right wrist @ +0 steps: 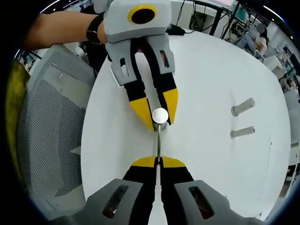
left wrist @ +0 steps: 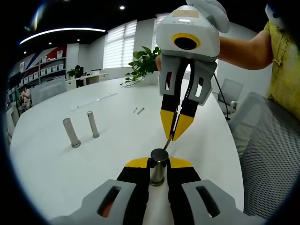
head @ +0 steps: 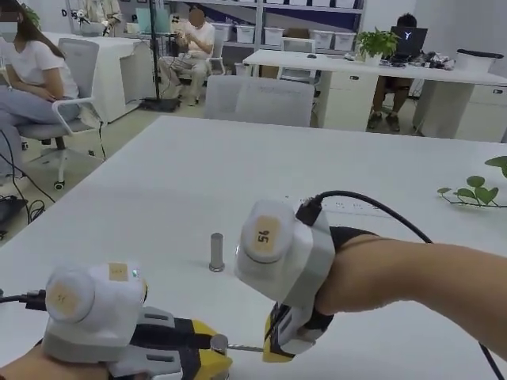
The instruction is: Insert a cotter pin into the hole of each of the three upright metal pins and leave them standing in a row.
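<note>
Bright, even office light falls from above on the matte white worktop (head: 158, 182), without hard glare. In the left gripper view a long curved ceiling light strip (left wrist: 65, 32) and a small round ceiling lamp (left wrist: 122, 7) glow at the far left, and pale daylight comes through tall blinded windows (left wrist: 119, 44). The nearer upright grey metal pin (left wrist: 71, 132) casts only a faint, short shadow. The held steel pin (right wrist: 160, 115) shines almost white on its flat top. Both gripper views bend strongly toward their edges; the head view is slightly soft.
</note>
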Demonstrator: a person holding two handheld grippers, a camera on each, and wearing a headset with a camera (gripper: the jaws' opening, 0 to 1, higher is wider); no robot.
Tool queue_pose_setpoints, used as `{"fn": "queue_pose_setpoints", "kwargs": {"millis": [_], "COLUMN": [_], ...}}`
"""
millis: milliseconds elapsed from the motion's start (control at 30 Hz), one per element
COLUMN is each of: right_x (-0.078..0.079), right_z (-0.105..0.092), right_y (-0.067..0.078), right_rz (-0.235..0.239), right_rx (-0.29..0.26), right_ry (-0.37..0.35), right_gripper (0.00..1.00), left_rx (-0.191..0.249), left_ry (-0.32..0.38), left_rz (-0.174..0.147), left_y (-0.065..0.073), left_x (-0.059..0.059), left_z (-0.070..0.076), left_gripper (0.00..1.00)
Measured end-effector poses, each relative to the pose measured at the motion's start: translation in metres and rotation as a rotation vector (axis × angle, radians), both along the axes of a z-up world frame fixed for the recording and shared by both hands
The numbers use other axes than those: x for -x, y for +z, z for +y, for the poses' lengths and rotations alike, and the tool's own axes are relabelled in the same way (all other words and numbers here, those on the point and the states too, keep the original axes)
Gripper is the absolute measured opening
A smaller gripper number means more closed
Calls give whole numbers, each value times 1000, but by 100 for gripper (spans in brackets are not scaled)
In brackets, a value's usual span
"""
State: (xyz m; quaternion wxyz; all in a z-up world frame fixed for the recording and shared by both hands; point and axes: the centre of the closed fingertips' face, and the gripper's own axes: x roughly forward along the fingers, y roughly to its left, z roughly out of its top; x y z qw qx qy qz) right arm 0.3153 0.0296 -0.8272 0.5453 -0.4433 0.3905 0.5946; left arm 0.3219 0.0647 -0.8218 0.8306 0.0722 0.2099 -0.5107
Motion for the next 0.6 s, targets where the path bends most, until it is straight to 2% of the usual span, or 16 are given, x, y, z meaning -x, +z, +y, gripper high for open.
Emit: {"fn": "queue_pose_setpoints", "kwargs": {"millis": [600], "right_x": [1], "right_z": [7], "right_y": [1], "right_rz": [-5], "right_rx": [1], "right_ry": [12], "right_gripper": [2], "left_rx": [3], "left_ry": [-2], "left_rz": [-3], "left_y": [0], "left_x": [0], "left_z": [0], "left_gripper": [12]}}
